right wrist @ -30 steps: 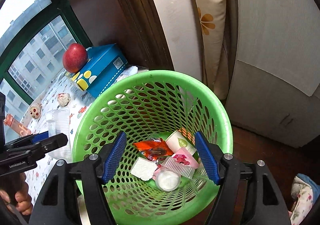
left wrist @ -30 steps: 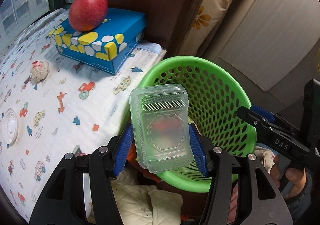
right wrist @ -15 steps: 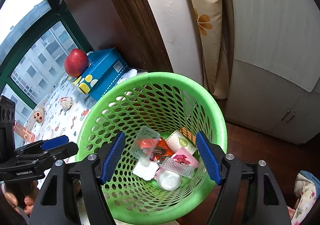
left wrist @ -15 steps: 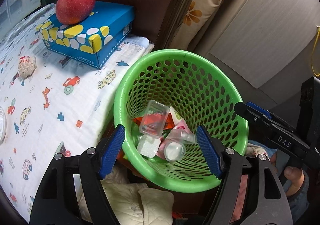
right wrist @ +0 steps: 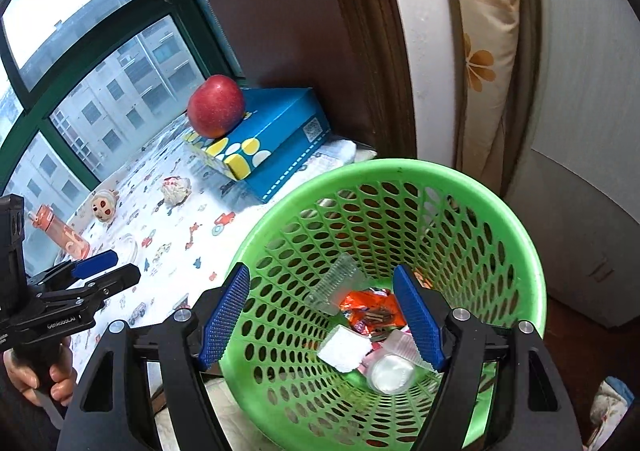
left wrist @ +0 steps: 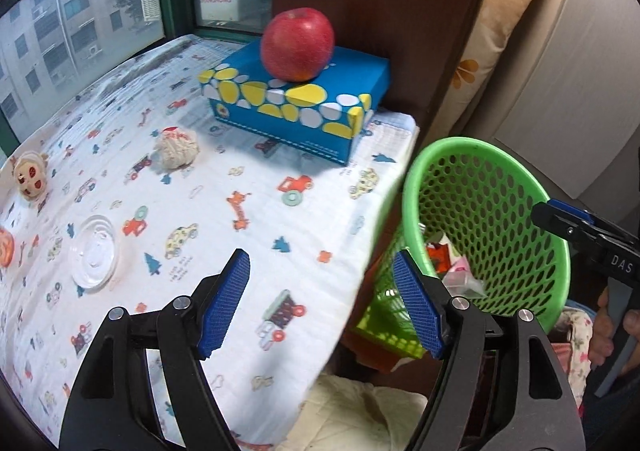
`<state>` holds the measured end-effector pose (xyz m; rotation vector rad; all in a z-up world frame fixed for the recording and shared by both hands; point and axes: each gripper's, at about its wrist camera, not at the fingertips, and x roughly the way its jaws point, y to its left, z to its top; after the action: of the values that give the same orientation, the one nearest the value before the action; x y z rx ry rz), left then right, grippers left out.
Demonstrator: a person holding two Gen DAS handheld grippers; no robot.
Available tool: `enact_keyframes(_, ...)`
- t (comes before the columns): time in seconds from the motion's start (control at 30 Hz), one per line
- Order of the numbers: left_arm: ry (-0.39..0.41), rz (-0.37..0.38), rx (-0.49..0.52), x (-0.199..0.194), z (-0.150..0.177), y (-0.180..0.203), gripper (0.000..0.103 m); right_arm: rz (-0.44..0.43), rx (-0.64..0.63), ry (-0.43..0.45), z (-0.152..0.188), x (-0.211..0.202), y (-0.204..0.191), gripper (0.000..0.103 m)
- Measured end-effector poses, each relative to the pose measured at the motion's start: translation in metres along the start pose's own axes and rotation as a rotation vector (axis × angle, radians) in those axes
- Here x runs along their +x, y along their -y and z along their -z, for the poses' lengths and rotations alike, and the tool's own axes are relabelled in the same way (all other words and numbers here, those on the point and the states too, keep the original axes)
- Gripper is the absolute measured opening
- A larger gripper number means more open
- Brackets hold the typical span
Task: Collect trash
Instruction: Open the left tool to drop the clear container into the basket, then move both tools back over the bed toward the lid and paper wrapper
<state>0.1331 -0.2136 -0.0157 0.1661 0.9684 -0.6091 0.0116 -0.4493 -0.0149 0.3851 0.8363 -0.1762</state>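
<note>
On the counter (left wrist: 248, 171), under a cartoon-print cloth, the far left holds a small doll head (left wrist: 30, 177). Nearer lies a clear plastic lid (left wrist: 94, 255) — likely the next bit of trash. It looks feather-light, thin and slippery, and it lies flat, so a pinch across its raised rim seems the best hold; too hard a squeeze could buckle it. Behind it sits a crumpled tissue (left wrist: 176, 149), soft and weightless, which could be pinched anywhere. Further right, an apple (left wrist: 298, 43) rests on a blue box (left wrist: 296, 107).

The left gripper (left wrist: 322, 301) hovers over the counter's near edge, spread wide and holding nothing. Right of the counter, just beside its edge, stands the green basket (right wrist: 516, 219) — wrappers, a clear tray (right wrist: 332, 285) and a cup (right wrist: 390, 373) lie at its bottom. The right gripper (right wrist: 322, 317) hangs above the basket, also spread wide and empty.
</note>
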Motion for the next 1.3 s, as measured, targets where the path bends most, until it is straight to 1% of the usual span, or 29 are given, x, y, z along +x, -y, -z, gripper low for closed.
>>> enact_keyframes(0.07, 0.004, -0.023, -0.030, -0.002, -0.001, -0.021, 0.075, -0.020, -0.020, -0.004, -0.004, 0.006, -0.015, 0.071)
enact_keyframes(0.13, 0.018, -0.063, -0.062, -0.004, 0.000, -0.044, 0.082, -0.038, -0.042, -0.006, -0.009, 0.011, -0.030, 0.071)
enact_keyframes(0.17, 0.021, -0.074, -0.084, -0.005, 0.000, -0.056, 0.082, -0.047, -0.050, -0.009, -0.011, 0.014, -0.037, 0.071)
enact_keyframes(0.23, 0.018, -0.086, -0.118, -0.006, 0.002, -0.080, 0.084, -0.068, -0.068, -0.015, -0.014, 0.020, -0.052, 0.071)
enact_keyframes(0.37, 0.035, -0.119, -0.144, -0.008, 0.011, -0.125, 0.092, -0.103, -0.111, -0.028, -0.019, 0.033, -0.084, 0.072)
enact_keyframes(0.47, 0.012, -0.141, -0.173, -0.002, 0.017, -0.161, 0.096, -0.126, -0.143, -0.038, -0.021, 0.044, -0.106, 0.074)
enact_keyframes(0.57, -0.004, -0.147, -0.178, 0.005, 0.023, -0.189, 0.096, -0.146, -0.165, -0.055, -0.023, 0.057, -0.126, 0.074)
enact_keyframes(0.63, -0.011, -0.158, -0.159, 0.012, 0.026, -0.201, 0.096, -0.156, -0.178, -0.069, -0.023, 0.067, -0.138, 0.074)
enact_keyframes(0.73, -0.031, -0.125, -0.138, 0.022, 0.029, -0.214, 0.096, -0.164, -0.196, -0.090, -0.024, 0.083, -0.153, 0.074)
enact_keyframes(0.77, -0.038, -0.132, -0.126, 0.027, 0.030, -0.218, 0.096, -0.168, -0.198, -0.098, -0.025, 0.088, -0.157, 0.074)
enact_keyframes(0.93, -0.084, -0.122, -0.088, 0.049, 0.032, -0.232, 0.096, -0.176, -0.215, -0.123, -0.027, 0.111, -0.175, 0.075)
enact_keyframes(1.0, -0.086, -0.123, -0.082, 0.055, 0.032, -0.238, 0.096, -0.178, -0.224, -0.138, -0.028, 0.121, -0.183, 0.075)
enact_keyframes(1.1, -0.088, -0.099, -0.081, 0.060, 0.031, -0.247, 0.096, -0.183, -0.240, -0.155, -0.028, 0.135, -0.193, 0.075)
enact_keyframes(1.3, -0.100, -0.058, -0.025, 0.068, 0.029, -0.250, 0.096, -0.192, -0.275, -0.181, -0.032, 0.159, -0.213, 0.075)
